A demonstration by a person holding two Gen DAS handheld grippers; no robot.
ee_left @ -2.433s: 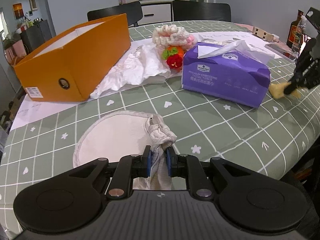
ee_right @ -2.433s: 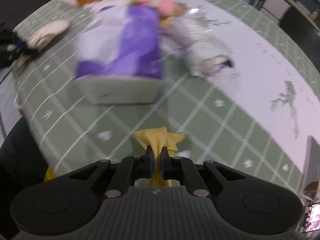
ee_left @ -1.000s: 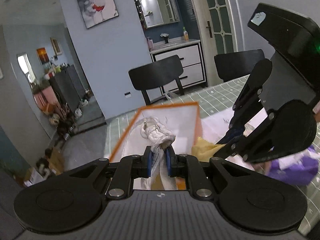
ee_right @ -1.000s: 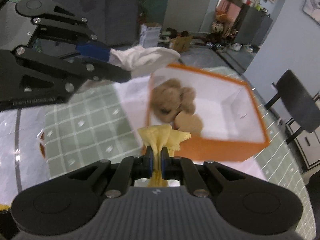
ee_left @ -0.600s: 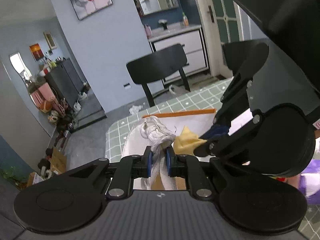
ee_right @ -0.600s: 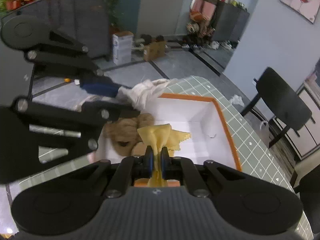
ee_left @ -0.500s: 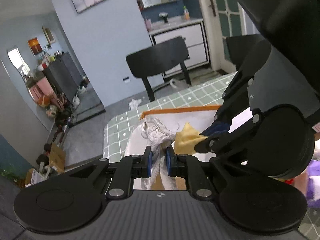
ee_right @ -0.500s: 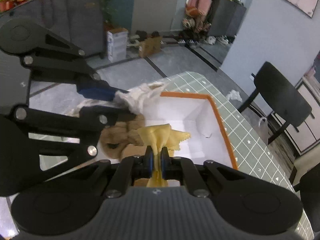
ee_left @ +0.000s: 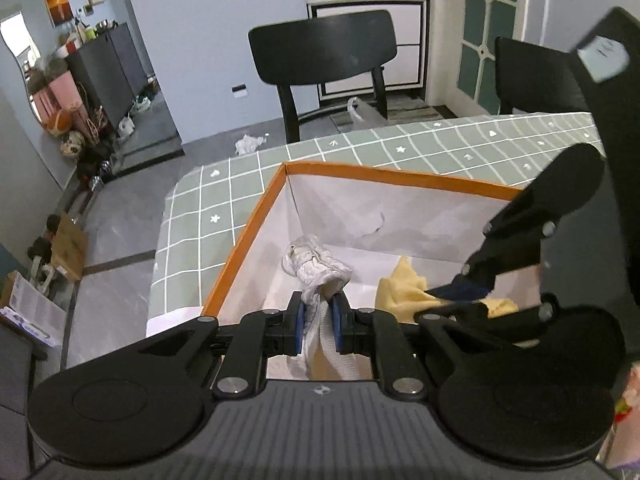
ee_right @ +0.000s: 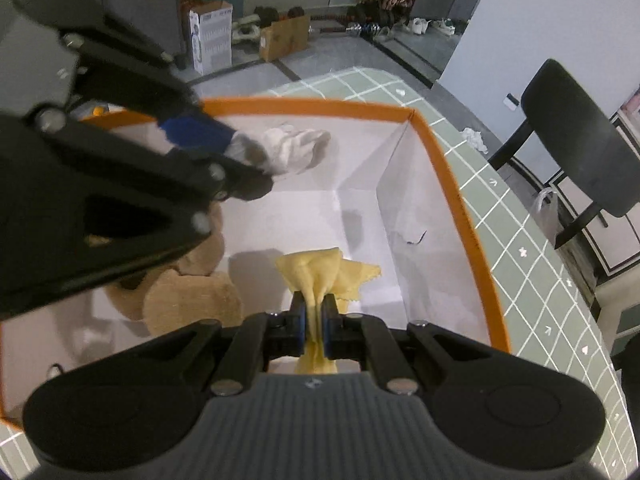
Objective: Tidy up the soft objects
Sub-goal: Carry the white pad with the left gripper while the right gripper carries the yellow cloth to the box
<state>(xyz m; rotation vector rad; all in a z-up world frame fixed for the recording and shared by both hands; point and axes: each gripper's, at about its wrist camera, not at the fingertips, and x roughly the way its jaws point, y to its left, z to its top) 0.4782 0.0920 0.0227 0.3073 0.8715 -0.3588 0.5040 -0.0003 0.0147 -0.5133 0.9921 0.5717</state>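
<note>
Both tongs have dropped into the one orange box (ee_right: 448,152), left tongs (ee_left: 319,322) clamping one white cloth (ee_left: 316,266), right tongs (ee_right: 314,330) one yellow cloth (ee_right: 320,276).

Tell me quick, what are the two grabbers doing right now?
Left gripper: closed, holding the white cloth over the orange box.
Right gripper: closed, holding the yellow cloth over the same box.

Green grid tablecloth table (ee_left: 224,216) carries orange box (ee_left: 256,236)
</note>
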